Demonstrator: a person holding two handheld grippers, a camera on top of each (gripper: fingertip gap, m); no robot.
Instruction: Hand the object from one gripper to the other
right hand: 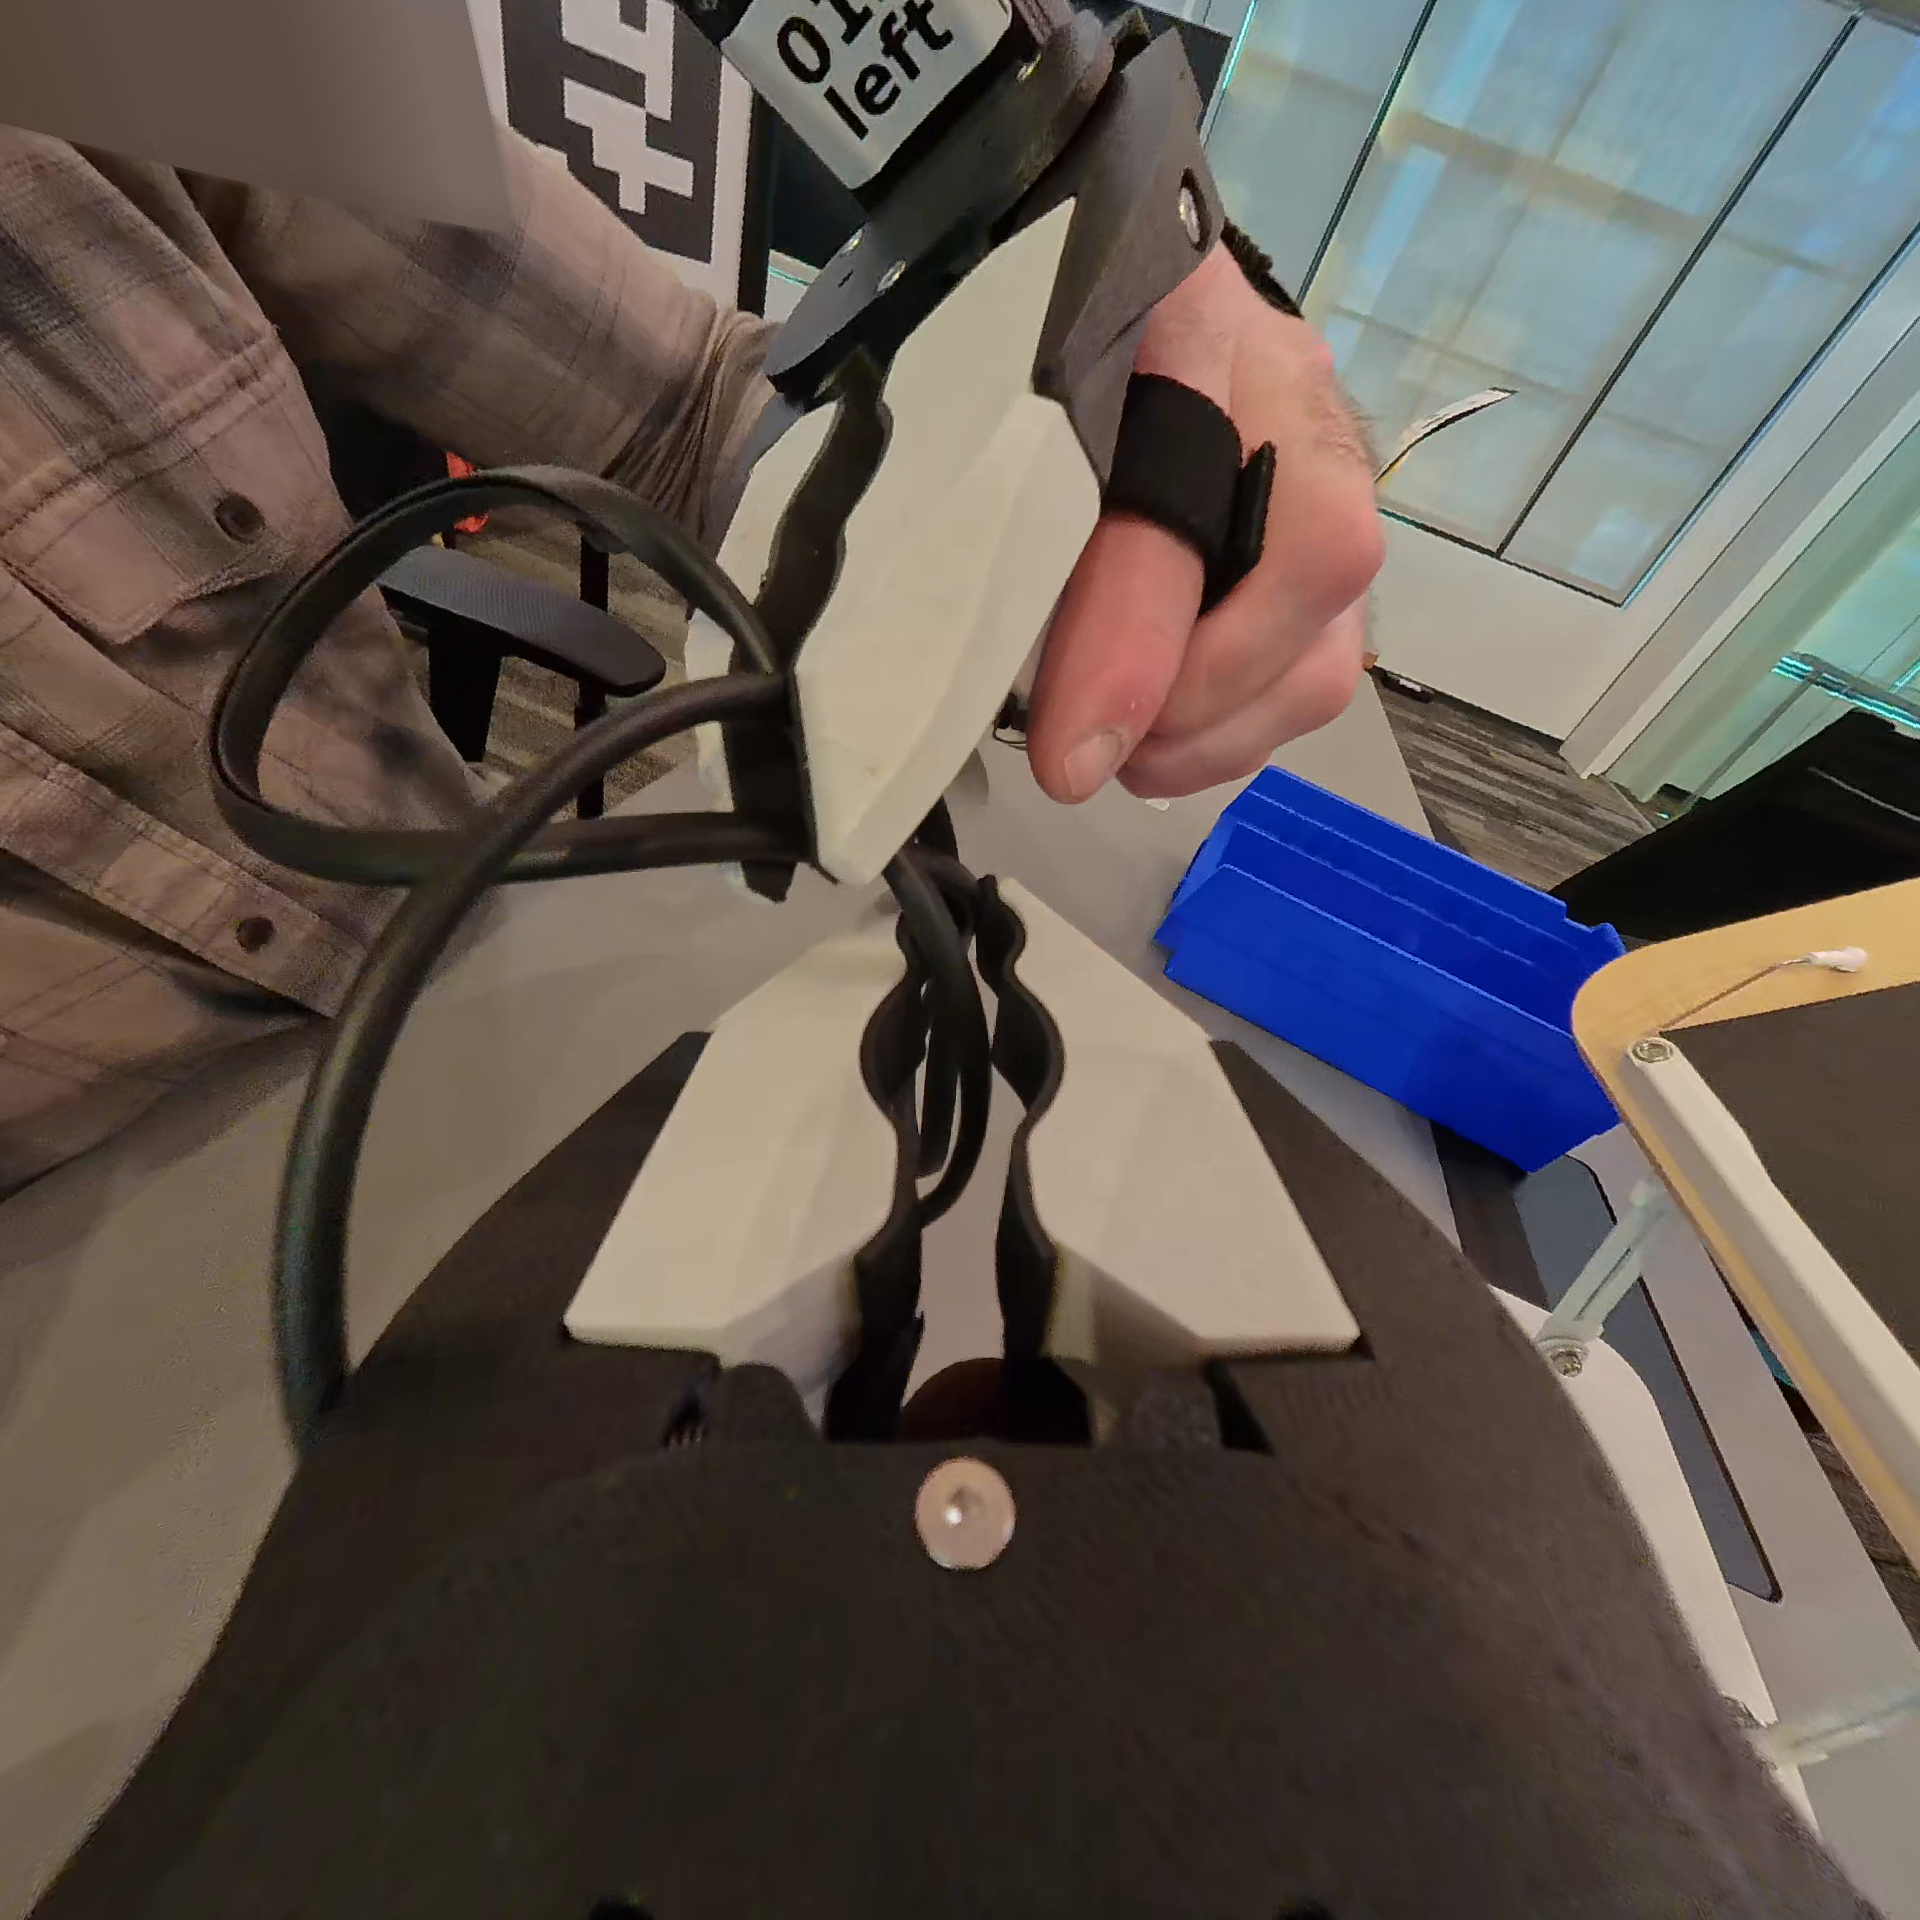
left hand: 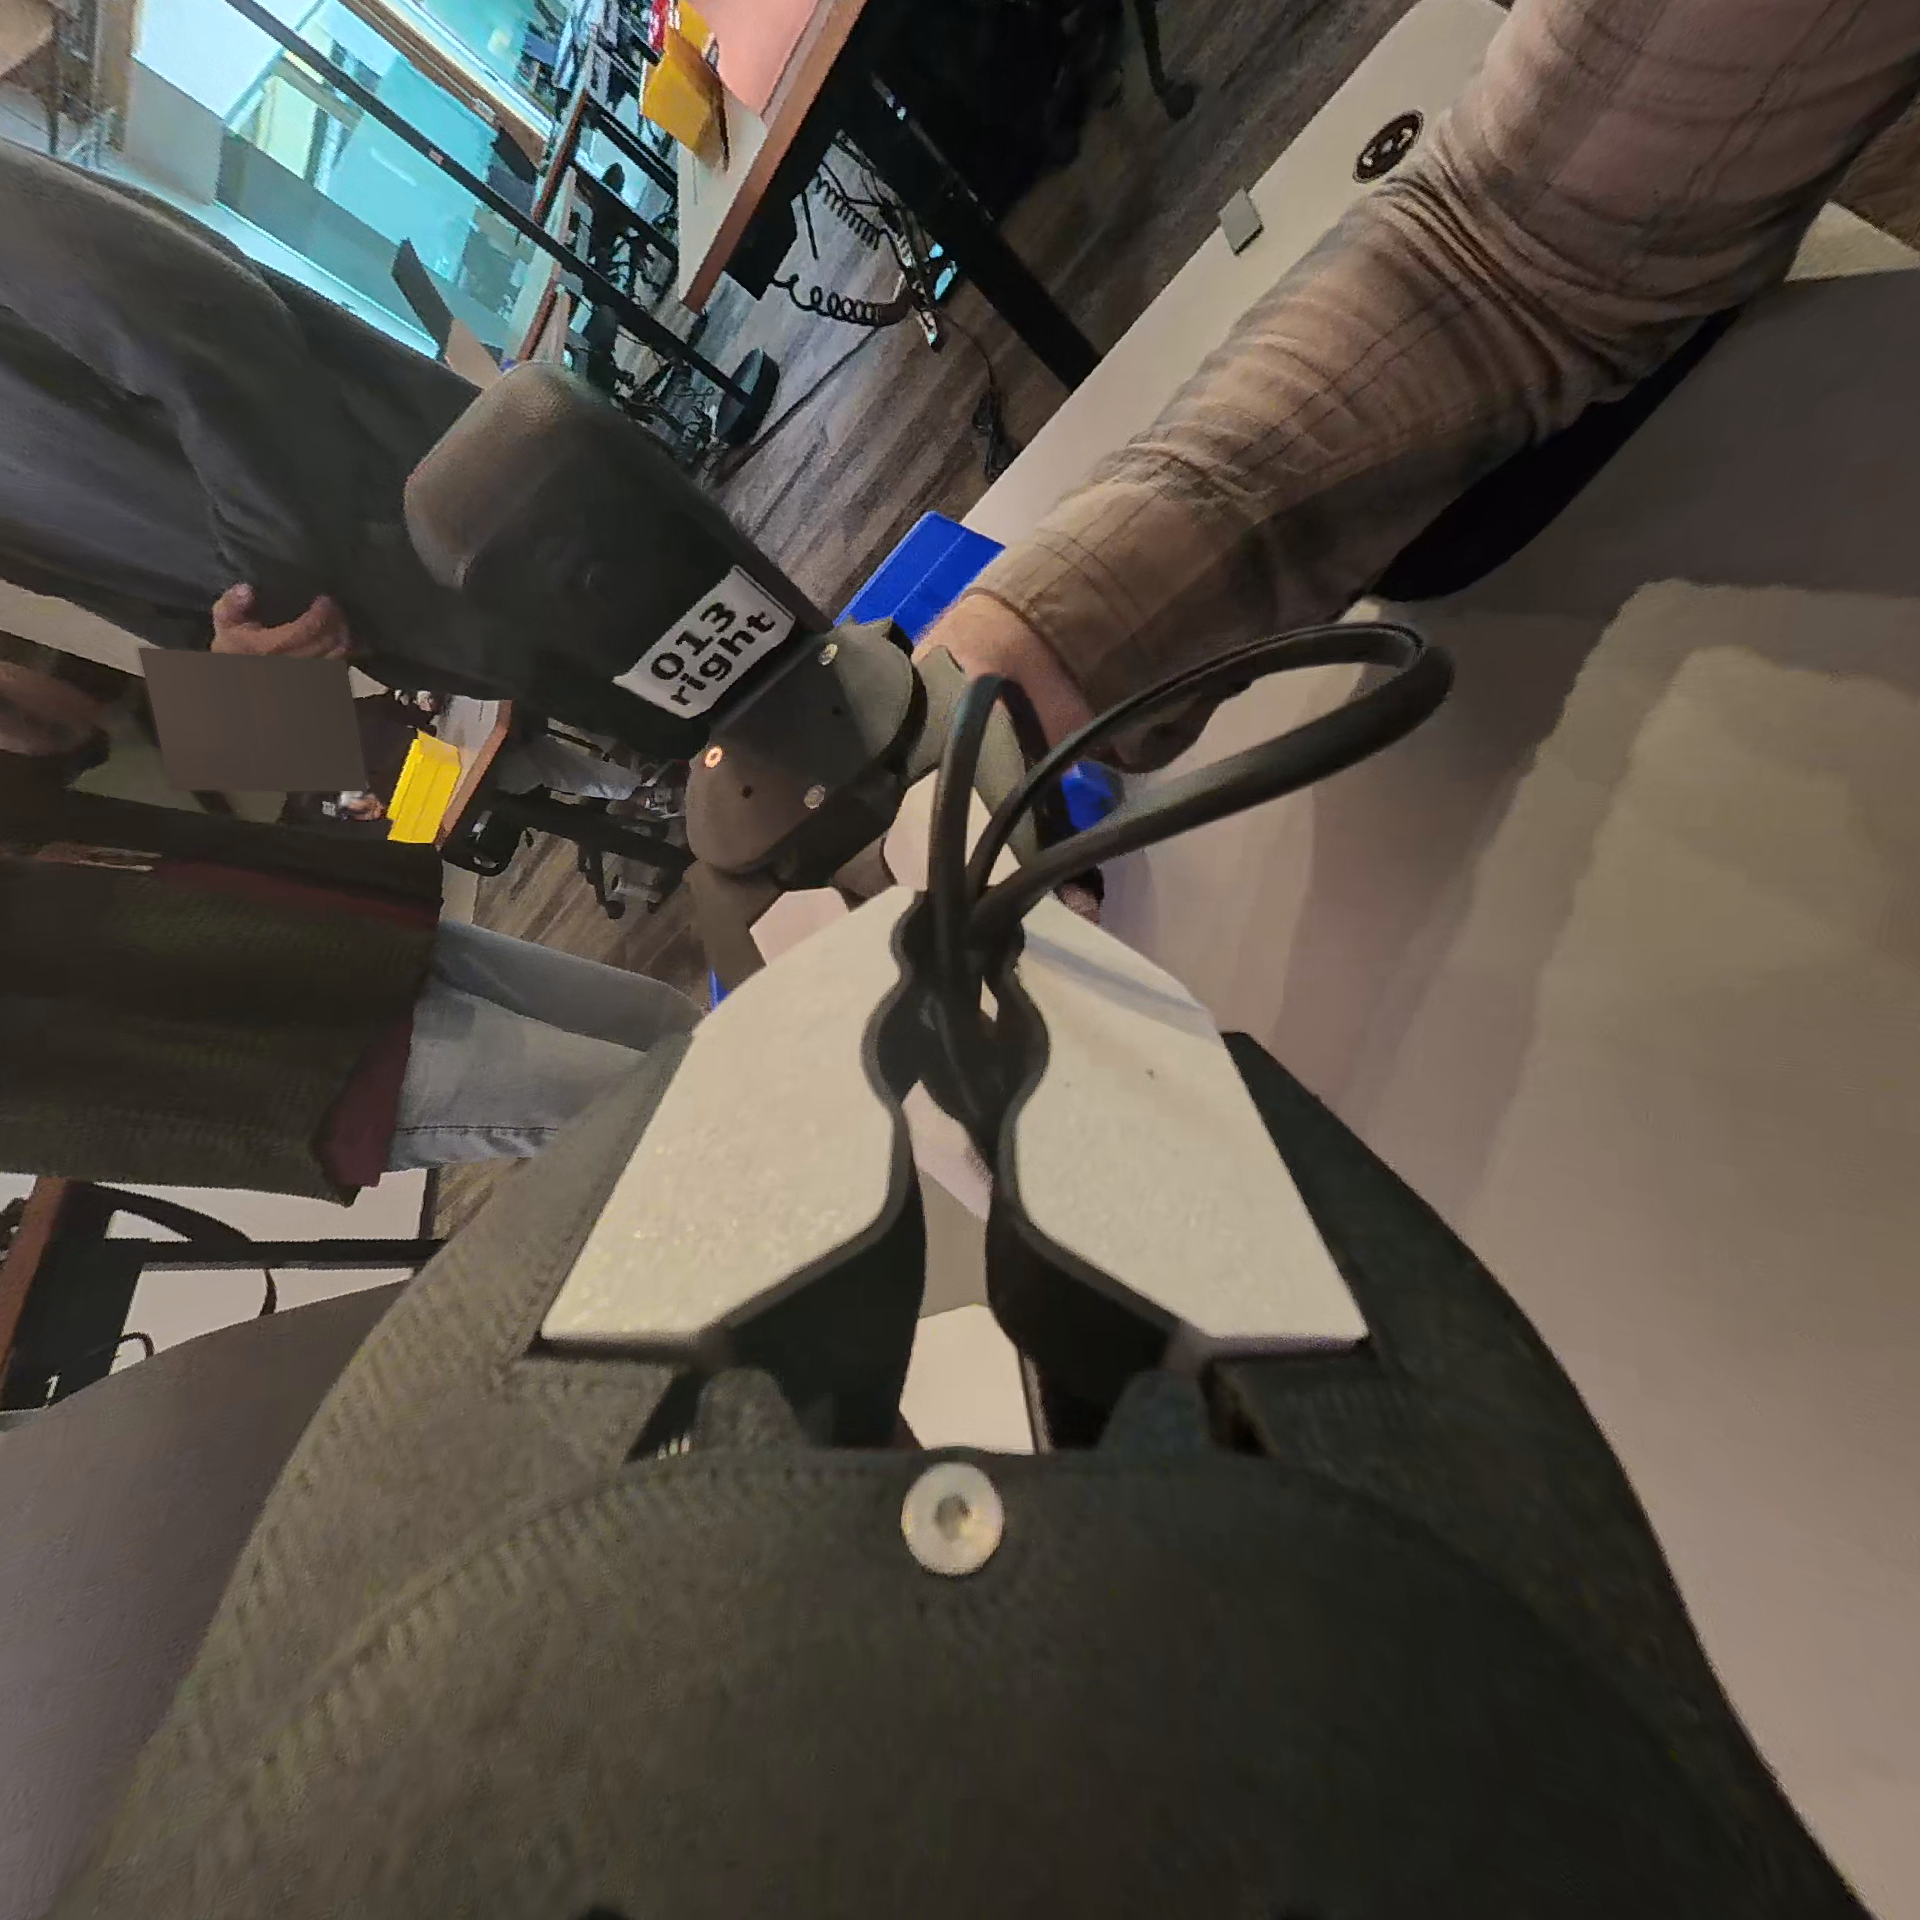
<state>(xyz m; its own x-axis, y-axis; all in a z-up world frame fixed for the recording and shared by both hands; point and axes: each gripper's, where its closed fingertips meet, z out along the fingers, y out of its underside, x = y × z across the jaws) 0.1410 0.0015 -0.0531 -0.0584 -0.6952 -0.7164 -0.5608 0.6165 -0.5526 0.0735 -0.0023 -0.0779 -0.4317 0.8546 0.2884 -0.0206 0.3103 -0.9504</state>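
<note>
A black cable [left hand: 1226, 781], coiled into loops, hangs in the air between both grippers. My left gripper [left hand: 961, 935] is shut on the bundled strands at its fingertips, and the loops stick out beyond them. My right gripper [right hand: 961, 914] faces it and has strands of the same cable [right hand: 231, 727] pinched between its wavy black pads. In the right wrist view the left gripper [right hand: 800, 831] comes down from above, its tips almost touching mine. In the left wrist view the right gripper [left hand: 810, 894] sits just behind the cable, its tips partly hidden.
A grey table [left hand: 1662, 935] lies under both grippers. A blue bin [right hand: 1382, 997] stands on it to the right, beside a wood-edged board [right hand: 1621, 997]. The holder's plaid sleeve [left hand: 1351, 364] crosses the top right. Another person [left hand: 208, 987] sits at the left. About 7 centimeters separates my left fingertips from my right.
</note>
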